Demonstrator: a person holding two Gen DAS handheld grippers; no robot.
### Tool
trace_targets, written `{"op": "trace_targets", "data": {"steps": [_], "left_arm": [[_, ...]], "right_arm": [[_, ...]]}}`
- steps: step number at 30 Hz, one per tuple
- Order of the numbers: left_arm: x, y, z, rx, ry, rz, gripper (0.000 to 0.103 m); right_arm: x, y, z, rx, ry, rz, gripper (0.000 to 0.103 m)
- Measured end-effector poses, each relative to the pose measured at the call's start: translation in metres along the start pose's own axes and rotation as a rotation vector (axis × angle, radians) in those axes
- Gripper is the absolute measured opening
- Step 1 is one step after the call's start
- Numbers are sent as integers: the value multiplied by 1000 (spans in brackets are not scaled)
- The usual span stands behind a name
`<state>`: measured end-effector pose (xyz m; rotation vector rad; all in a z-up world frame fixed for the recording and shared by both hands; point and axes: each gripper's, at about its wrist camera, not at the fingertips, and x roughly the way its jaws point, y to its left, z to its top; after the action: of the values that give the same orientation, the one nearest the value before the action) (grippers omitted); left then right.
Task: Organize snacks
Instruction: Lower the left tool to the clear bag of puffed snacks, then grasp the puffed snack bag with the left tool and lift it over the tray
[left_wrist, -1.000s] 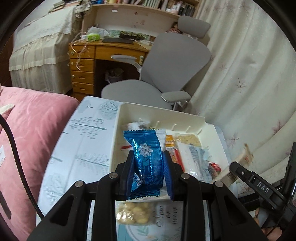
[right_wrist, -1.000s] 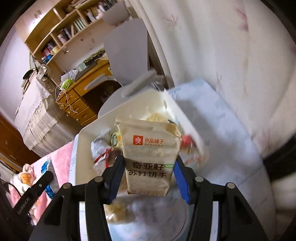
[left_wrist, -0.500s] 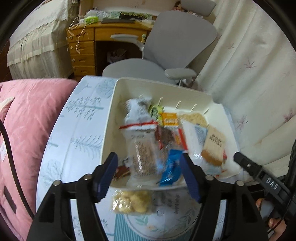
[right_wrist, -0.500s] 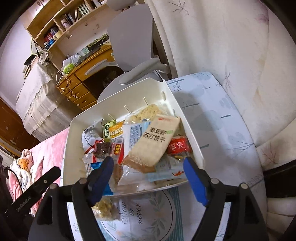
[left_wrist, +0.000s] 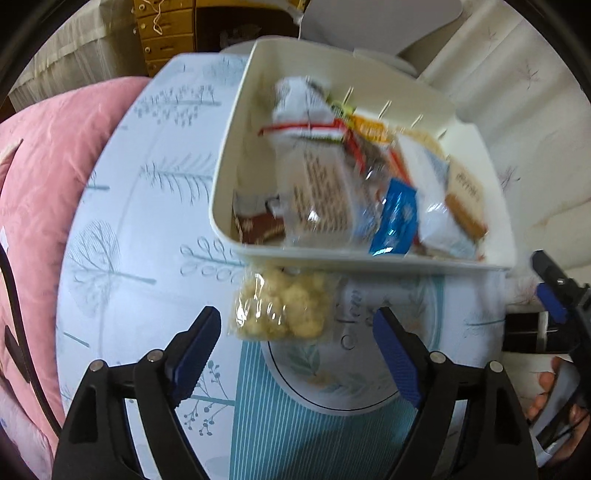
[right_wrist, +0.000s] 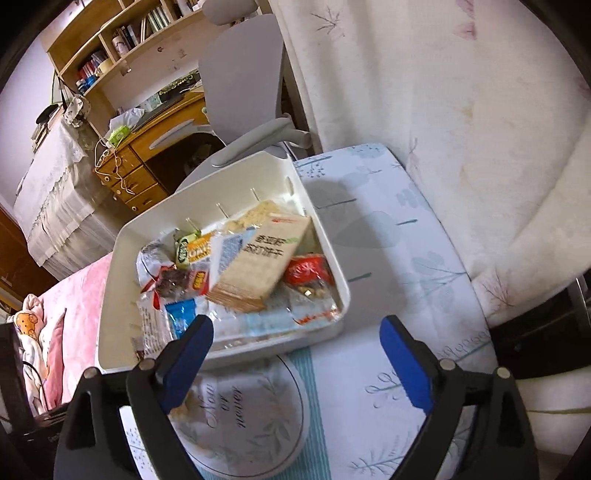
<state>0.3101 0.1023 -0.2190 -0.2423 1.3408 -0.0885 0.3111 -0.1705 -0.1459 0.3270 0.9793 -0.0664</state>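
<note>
A cream bin (left_wrist: 236, 122) (right_wrist: 118, 266) on the patterned table holds several snack packets. Among them lie a blue foil packet (left_wrist: 395, 218) (right_wrist: 181, 312) and a beige cracker packet (right_wrist: 266, 258) (left_wrist: 465, 195). A clear bag of yellow puffs (left_wrist: 284, 310) rests on the table just in front of the bin. My left gripper (left_wrist: 295, 343) hangs over that bag, its jaws opening, pads apart from it on both sides. My right gripper (right_wrist: 295, 354) hovers at the bin's near right corner, jaws opening, nothing between them. The puff bag (right_wrist: 181, 406) peeks past its left finger.
The table (right_wrist: 388, 258) carries a pale tree print with a round emblem (right_wrist: 251, 417). A pink quilt (left_wrist: 40, 184) lies to the left, a white curtain (right_wrist: 461, 110) to the right. A grey office chair (right_wrist: 243, 85) and a wooden desk (right_wrist: 147, 147) stand behind the bin.
Both grippers let go: the blue packet and the cracker packet dropped into the bin. The left gripper then tipped down and sank toward the puff bag. Both jaws widened.
</note>
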Motion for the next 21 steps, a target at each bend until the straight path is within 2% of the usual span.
{"op": "trace_targets", "data": {"steps": [3,7,10,14,17,21], "left_arm": [[18,1,-4,-5,35,1,83],[38,-1,-4,-5,54,15,83],[50,-4,-3,17,65,83,83],[62,-5,-4,39,77,135,83],[66,-3,-4,40,79,139,83],[68,-3,-7,39,74,143,75]], "right_arm": [[-3,-2,-9,-21,-15,-27,93],[0,-1,-21,-75,8,-22,93],[3,0,-33,-126,18,-28,93],[10,3,-47,-174,52,-28,93],[13,3,-54,-182,77,-21,93],[14,1,-58,-178,85,-25,93]]}}
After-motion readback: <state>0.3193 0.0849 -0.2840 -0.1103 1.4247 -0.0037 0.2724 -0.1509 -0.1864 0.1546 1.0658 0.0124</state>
